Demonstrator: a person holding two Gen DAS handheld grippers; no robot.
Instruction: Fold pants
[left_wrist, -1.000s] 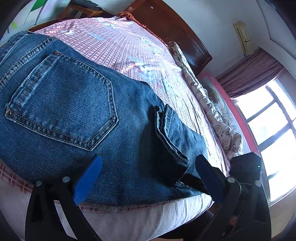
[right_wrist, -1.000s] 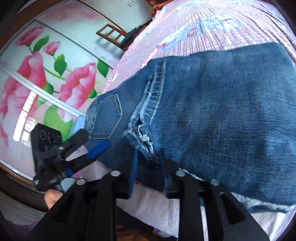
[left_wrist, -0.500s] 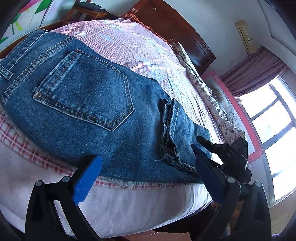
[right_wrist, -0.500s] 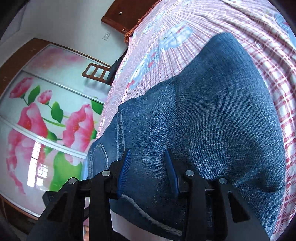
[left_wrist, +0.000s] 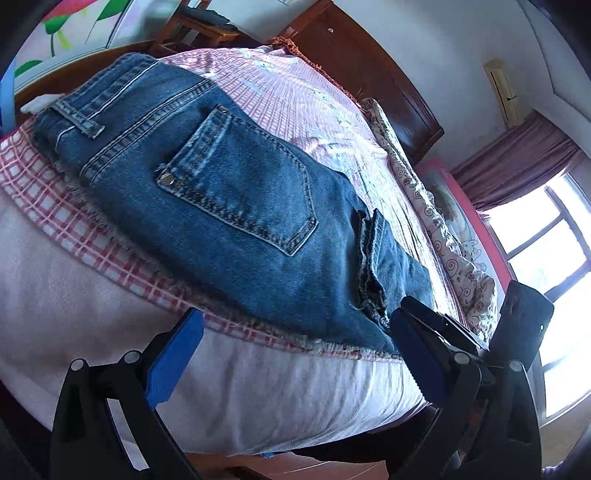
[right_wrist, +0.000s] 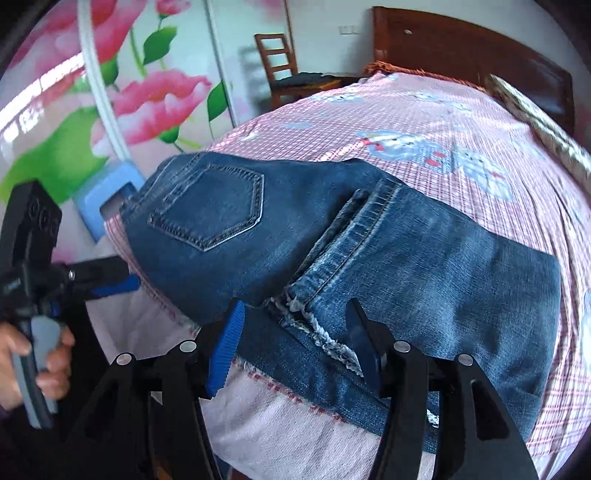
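Bedroom scene: dark wooden headboard (right_wrist: 469, 51) at 12 o'clock, floral-print wardrobe door (right_wrist: 110, 103) at 10 o'clock, wooden chair (right_wrist: 280, 62) beside it, bright window (left_wrist: 546, 254) at 3 o'clock in left wrist view. Pink-and-white checked bedsheet (right_wrist: 424, 122) covers the bed. Folded blue denim pants (right_wrist: 332, 240) lie flat near the bed's front edge, back pocket (left_wrist: 240, 184) facing up, frayed leg hem (right_wrist: 325, 339) laid over the seat area. Right gripper (right_wrist: 295, 343) has just been opening; its blue-padded jaws stand about half apart, one either side of the frayed hem, pads not pressing on the denim, nothing held. Left gripper (left_wrist: 295, 354) gapes wide, empty, below the bed edge at 6 o'clock, clear of the pants. Person's hand (right_wrist: 33, 362) grips the left gripper's grey handle at 8 o'clock in right wrist view.
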